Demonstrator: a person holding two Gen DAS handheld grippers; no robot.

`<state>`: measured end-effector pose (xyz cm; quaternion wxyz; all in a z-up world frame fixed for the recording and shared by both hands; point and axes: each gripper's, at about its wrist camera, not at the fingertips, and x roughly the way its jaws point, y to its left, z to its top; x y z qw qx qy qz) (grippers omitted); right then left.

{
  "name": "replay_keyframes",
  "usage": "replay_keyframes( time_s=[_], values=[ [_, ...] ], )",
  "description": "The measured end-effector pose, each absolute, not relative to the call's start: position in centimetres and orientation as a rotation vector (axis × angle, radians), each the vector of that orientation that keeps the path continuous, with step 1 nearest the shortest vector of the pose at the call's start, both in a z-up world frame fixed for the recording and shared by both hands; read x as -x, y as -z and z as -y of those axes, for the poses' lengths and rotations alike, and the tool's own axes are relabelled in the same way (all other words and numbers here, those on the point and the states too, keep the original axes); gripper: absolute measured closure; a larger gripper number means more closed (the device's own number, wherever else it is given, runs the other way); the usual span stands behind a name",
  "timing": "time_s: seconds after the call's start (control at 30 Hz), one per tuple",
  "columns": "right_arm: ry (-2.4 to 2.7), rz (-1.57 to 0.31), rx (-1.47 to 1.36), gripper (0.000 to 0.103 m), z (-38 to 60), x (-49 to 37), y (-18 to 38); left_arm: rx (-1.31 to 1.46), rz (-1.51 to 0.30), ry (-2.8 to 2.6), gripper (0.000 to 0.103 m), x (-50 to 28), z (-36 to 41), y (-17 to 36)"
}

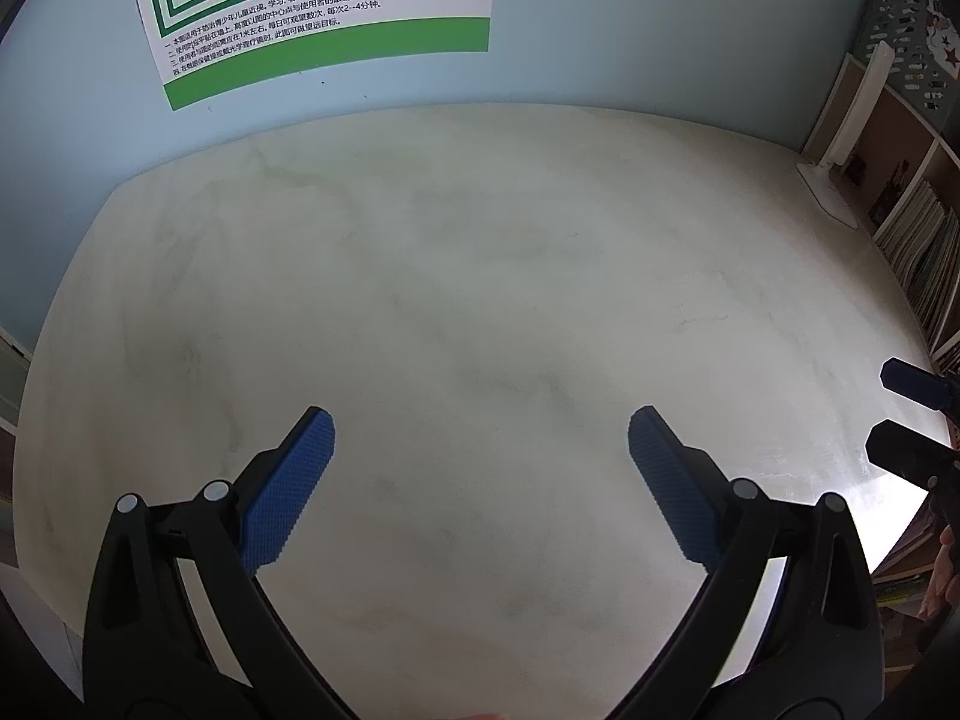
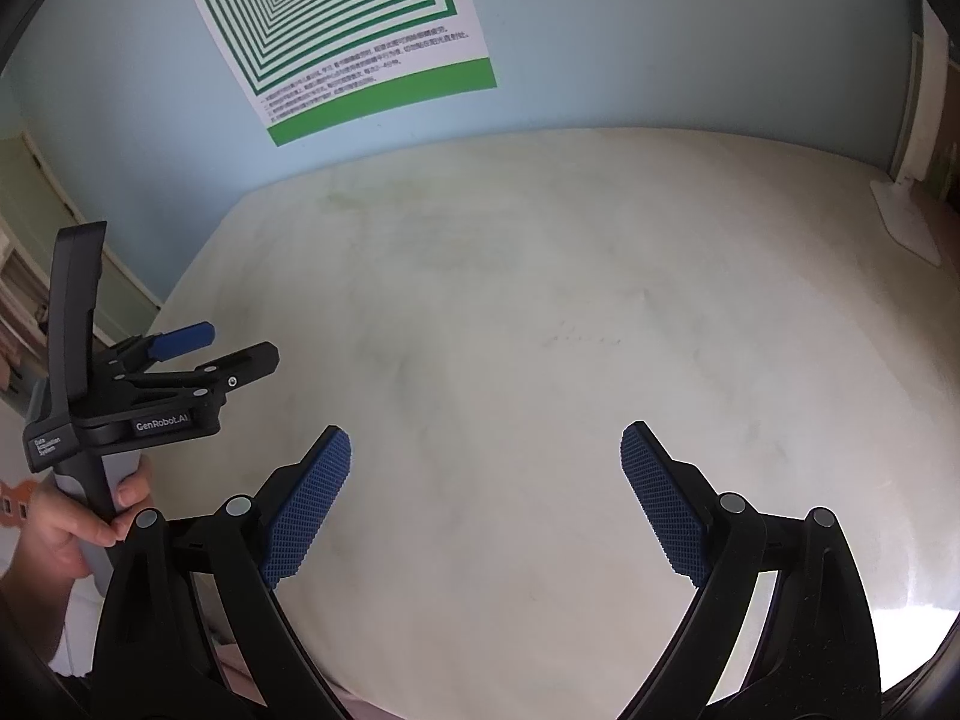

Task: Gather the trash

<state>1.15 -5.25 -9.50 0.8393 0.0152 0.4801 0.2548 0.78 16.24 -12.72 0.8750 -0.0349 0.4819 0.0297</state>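
No trash shows in either view. My left gripper (image 1: 480,426) is open and empty above the pale tabletop (image 1: 480,276). It also shows in the right wrist view (image 2: 240,345) at the left, held in a hand, jaws apart. My right gripper (image 2: 486,441) is open and empty above the same tabletop (image 2: 540,300). Its fingertips (image 1: 900,378) show at the right edge of the left wrist view.
A green-and-white eye chart poster (image 1: 324,6) hangs on the light blue wall behind the table; it also shows in the right wrist view (image 2: 360,30). A white lamp base (image 1: 831,189) stands at the far right corner. Shelves with books (image 1: 918,240) stand to the right.
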Motion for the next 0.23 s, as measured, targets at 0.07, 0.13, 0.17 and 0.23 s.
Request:
replay_keyframes(
  time_s=[0.07,0.13,0.17,0.23],
  values=[
    [-0.538,-1.02,-0.032,0.012,5.15,-1.25,9.63,0.084,-1.021,-0.058,0.007,-1.01,-16.39,12.95],
    [-0.537,-1.024,-0.034,0.012,5.16,-1.46,9.72,0.103,-1.031,-0.054,0.007,-1.21,-16.57,13.23],
    [-0.536,-1.026,-0.035,0.012,5.14,-1.54,9.76,0.109,-1.034,-0.052,0.007,-1.28,-16.65,13.3],
    [-0.537,-1.029,-0.041,0.012,5.14,-1.75,9.83,0.114,-1.046,-0.056,0.007,-1.44,-16.78,13.51]
  ],
)
